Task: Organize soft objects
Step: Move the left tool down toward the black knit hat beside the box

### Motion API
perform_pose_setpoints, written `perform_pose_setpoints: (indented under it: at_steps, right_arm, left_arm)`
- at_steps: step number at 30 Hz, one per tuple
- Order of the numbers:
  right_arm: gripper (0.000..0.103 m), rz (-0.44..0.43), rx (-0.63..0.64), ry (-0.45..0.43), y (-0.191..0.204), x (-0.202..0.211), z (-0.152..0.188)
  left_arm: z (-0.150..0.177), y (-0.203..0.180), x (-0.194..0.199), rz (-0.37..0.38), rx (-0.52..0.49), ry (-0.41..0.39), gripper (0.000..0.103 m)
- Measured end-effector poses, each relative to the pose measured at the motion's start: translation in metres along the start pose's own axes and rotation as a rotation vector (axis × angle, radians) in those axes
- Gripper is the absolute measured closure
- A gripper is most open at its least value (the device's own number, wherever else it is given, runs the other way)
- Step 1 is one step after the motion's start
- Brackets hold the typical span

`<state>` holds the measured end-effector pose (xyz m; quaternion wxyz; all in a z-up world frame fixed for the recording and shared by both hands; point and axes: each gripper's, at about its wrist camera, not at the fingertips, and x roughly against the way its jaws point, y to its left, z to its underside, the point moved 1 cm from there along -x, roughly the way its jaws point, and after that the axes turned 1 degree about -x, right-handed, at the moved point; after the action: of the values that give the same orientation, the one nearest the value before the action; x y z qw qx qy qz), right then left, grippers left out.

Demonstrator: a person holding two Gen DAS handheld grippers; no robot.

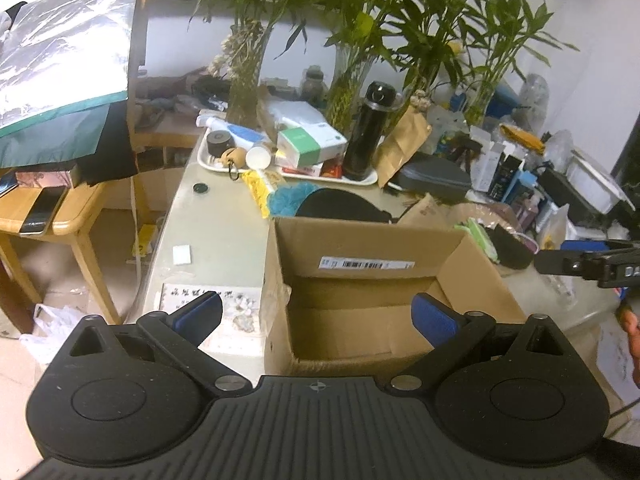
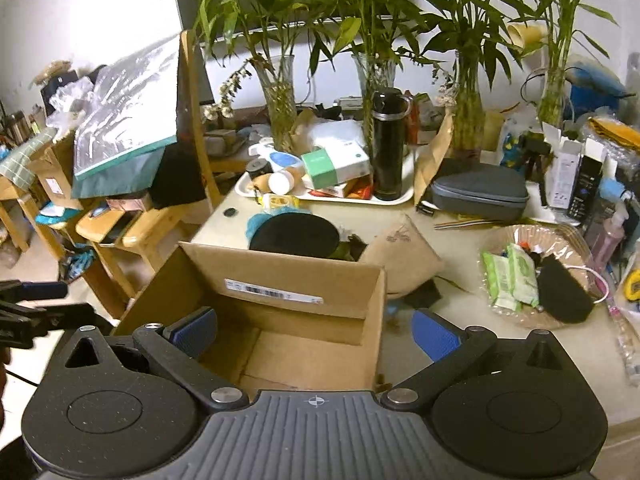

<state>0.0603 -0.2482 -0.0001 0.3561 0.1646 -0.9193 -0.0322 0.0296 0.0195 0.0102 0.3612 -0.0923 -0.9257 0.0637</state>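
Left gripper: jaws spread wide, nothing between them, held over the near edge of the open cardboard box. Box interior looks bare from both wrist views. Just behind the box's far wall: blue fluffy cloth, then black round soft item touching it. Right gripper: jaws likewise apart and empty, above the box's right wall. Further right on the table, a clear bowl holds green wipe packs and a black pouch.
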Motion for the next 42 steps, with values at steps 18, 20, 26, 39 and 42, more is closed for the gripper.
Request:
perform_pose_setpoints:
  at_steps: [18,20,26,39,42]
  right_arm:
    - [0.000,0.018,-0.059,0.028,-0.035,-0.025,0.004]
    - [0.000,0.035,-0.054,0.037,-0.036,-0.029,0.003]
    - [0.000,0.050,-0.027,0.036,-0.039,-0.035,-0.002]
    - [0.000,0.100,0.002,-0.001,-0.047,-0.052,-0.024]
    - [0.000,0.109,0.006,-0.008,-0.049,-0.056,-0.027]
  left_arm:
    - [-0.027,0.011,-0.031,0.034,-0.041,0.008,0.000]
    - [-0.029,0.010,-0.035,0.039,-0.045,0.017,0.000]
    - [-0.037,0.004,-0.045,0.056,-0.069,0.024,0.000]
    - [-0.058,0.000,-0.054,0.063,-0.089,0.007,0.000]
    - [-0.064,0.002,-0.057,0.080,-0.091,0.003,0.000]
